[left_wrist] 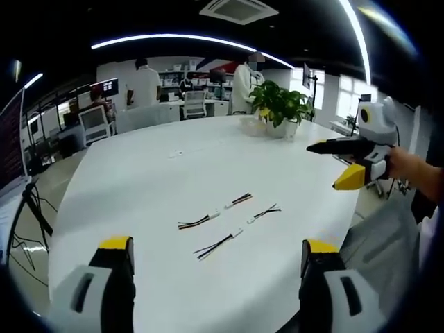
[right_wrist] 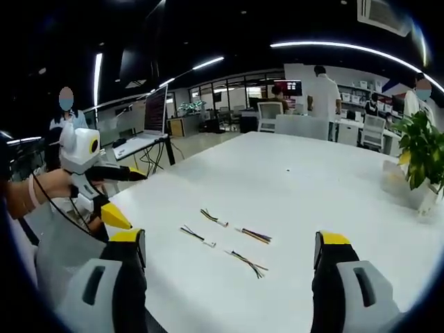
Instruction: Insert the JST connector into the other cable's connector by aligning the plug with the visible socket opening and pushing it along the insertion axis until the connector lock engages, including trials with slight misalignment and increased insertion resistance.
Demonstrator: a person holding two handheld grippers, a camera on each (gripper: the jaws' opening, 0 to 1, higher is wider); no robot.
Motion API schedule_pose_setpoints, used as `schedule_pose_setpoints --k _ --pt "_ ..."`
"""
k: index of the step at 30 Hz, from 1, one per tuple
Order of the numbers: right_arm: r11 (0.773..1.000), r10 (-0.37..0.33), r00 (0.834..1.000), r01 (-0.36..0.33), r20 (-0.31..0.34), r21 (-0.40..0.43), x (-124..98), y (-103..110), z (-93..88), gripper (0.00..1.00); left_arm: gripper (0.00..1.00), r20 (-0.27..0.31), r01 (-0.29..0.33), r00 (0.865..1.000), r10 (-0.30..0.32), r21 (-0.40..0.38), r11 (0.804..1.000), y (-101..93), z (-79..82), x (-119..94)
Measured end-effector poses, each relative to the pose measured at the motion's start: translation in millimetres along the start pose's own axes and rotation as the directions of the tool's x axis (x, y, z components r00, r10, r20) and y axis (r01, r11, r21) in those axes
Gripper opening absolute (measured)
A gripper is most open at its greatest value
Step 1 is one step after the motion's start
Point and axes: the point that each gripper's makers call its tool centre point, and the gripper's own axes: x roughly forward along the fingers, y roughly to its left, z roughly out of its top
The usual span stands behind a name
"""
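- Jaws of the left gripper [left_wrist: 216,258] stand wide apart and hold nothing, above the near edge of the white worktop [left_wrist: 159,187].
- Jaws of the right gripper [right_wrist: 229,251] are likewise spread and bare; seen from the left gripper view, this gripper [left_wrist: 357,161] hovers off the worktop's far side, held in a hand [left_wrist: 404,165].
- Four short cable pieces lie loose near the middle of the worktop, each with a small white connector at one end: one cable [left_wrist: 197,221], a second cable [left_wrist: 236,201], a third cable [left_wrist: 263,212] and a fourth cable [left_wrist: 217,243].
- All four lie apart from one another; no two connectors touch.
- A potted plant [left_wrist: 281,105] stands well beyond the cables.
- Judgement: the task stands at its start. Nothing is picked up, aligned or mated; grasping a plug and a socket, lining them up, pushing and locking are all left.
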Motion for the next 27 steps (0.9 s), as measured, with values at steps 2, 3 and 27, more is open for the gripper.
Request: schedule_pose_setpoints --k 2,3,27 --pt "1.000 0.000 1.000 0.000 0.005 -0.004 1.3 -1.5 3.3 1.00 0.99 0.009 -0.003 1.000 0.003 0.008 1.000 1.9 4.9 0.5" --pt "1.000 0.001 1.000 -0.001 0.009 -0.004 1.9 -2.4 5.6 1.00 0.99 0.012 -0.006 1.000 0.006 0.013 1.000 3.4 7.4 0.7" --pt "0.995 0.098 0.995 -0.098 -0.005 -0.021 30.3 -6.0 17.3 0.84 0.92 -0.012 -0.008 1.000 0.009 0.079 0.997 26.3 18.0 22.1"
